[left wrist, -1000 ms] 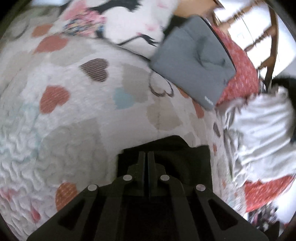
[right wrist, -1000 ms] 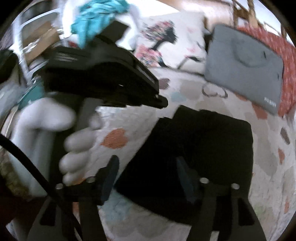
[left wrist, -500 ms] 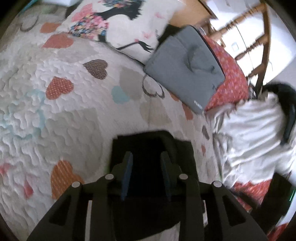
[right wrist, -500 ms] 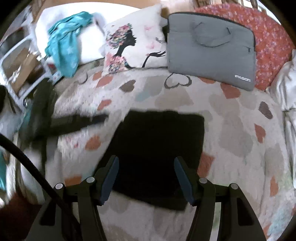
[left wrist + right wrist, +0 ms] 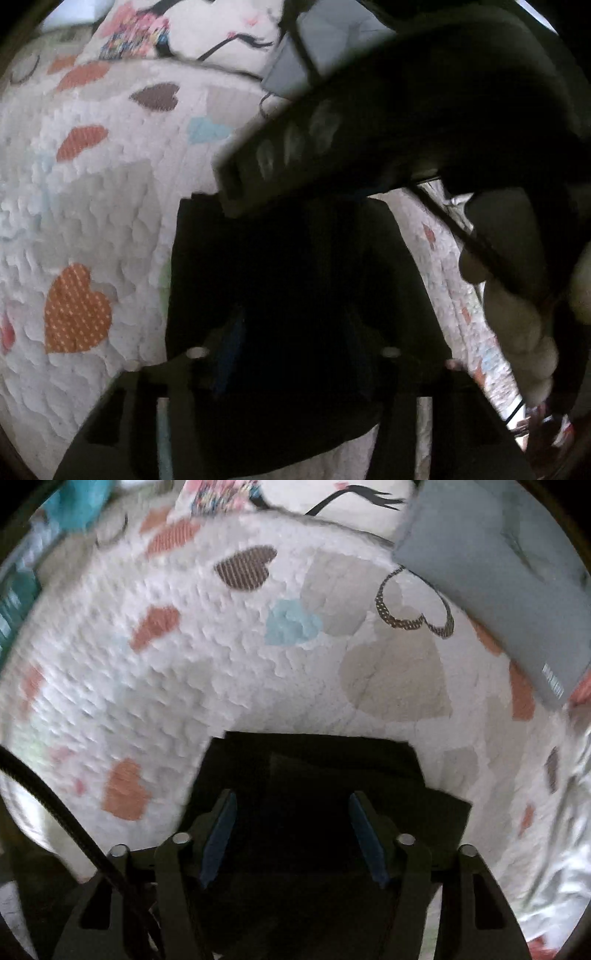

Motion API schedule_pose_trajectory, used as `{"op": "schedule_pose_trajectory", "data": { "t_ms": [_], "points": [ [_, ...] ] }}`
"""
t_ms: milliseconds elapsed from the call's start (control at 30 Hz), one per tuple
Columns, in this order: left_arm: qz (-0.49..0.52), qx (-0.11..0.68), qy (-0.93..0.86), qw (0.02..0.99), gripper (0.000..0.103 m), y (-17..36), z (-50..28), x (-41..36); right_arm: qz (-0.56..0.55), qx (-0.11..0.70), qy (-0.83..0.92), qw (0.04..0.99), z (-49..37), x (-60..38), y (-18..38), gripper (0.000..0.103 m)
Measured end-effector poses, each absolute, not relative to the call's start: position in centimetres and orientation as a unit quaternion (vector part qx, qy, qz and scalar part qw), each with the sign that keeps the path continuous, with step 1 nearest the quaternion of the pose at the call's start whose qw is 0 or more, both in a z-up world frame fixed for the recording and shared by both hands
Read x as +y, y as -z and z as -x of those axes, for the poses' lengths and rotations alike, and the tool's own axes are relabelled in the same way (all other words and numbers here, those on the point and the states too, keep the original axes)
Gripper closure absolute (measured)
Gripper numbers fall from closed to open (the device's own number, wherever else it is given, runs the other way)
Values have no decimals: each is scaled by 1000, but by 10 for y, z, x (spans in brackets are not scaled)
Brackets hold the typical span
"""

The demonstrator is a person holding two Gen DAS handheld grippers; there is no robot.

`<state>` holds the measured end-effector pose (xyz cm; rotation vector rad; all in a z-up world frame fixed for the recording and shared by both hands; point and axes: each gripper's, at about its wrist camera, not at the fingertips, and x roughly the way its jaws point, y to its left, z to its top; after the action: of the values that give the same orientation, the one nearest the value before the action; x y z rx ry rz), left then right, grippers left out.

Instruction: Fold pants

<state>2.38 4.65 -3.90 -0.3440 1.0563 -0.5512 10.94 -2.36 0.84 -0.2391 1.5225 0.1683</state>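
The black pants (image 5: 310,771) lie folded into a flat rectangle on a white quilt with heart patches (image 5: 184,672). My right gripper (image 5: 293,808) is open, its blue-padded jaws spread just above the folded pants. The pants also show in the left wrist view (image 5: 295,288), dark and flat. My left gripper (image 5: 291,332) is open over them with nothing between the jaws. The other hand-held gripper's body (image 5: 388,122), held by a gloved hand (image 5: 509,280), crosses the top right of the left wrist view and hides the far side.
A grey laptop sleeve (image 5: 491,572) lies at the back right. A white pillow with a printed figure (image 5: 295,494) sits at the back. Crumpled white cloth (image 5: 561,849) lies at the right edge. A teal cloth (image 5: 70,506) is at the far left.
My left gripper has gone from shut to open over the pants. My right gripper has dropped from high above the bed to close over the pants, crossing in front of the left camera.
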Motion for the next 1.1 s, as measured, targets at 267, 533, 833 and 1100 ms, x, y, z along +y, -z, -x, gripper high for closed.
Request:
{"op": "schedule_pose_trajectory", "data": {
  "t_ms": [267,533,833,1100],
  "points": [
    [255,470,284,796,94,14,-19,91,94,655,-89,745,-100,-14,-49,98],
    [246,513,233,789,94,27,-21,113,58,675,-121,726,-103,18,-26,95],
    [234,539,190,786,94,32,-25,144,-99,641,-180,740,-103,-23,-52,72],
    [229,463,181,837,93,-3,-41,138,-116,584,-102,797,-44,-120,-86,71]
  ]
}}
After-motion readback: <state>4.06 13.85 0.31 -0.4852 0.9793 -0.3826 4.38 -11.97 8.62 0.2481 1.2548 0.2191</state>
